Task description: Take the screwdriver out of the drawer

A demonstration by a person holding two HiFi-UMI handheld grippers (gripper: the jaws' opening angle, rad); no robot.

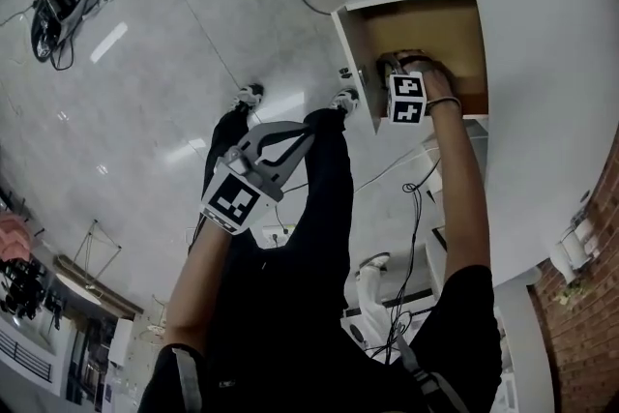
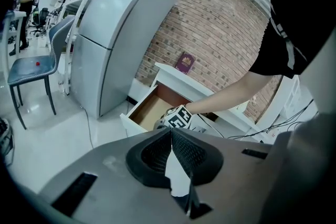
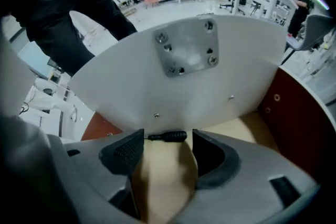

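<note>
Drawer: pulled open; bare wooden floor exposed. This step is judged complete.

Screwdriver: in the drawer, lying flat on the floor, black handle close along the inner face of the white drawer front. Not lifted.

Right gripper: reaches steeply down into the drawer. Jaws stand wide apart, one on each side of the handle. The pads are clear of the handle and nothing is gripped.

Left gripper: held low in front of the person's legs, well apart from the drawer. Jaws are together at the tips with nothing between them. It has no part in the work at this moment.

Stage: approach judged all but finished; grasp not yet made.

Remaining: close the right jaws on the handle, lift the tool clear of the drawer front, carry it out.

Caution: the handle lies near the front panel, so room for the jaw tips on that side looks tight.
</note>
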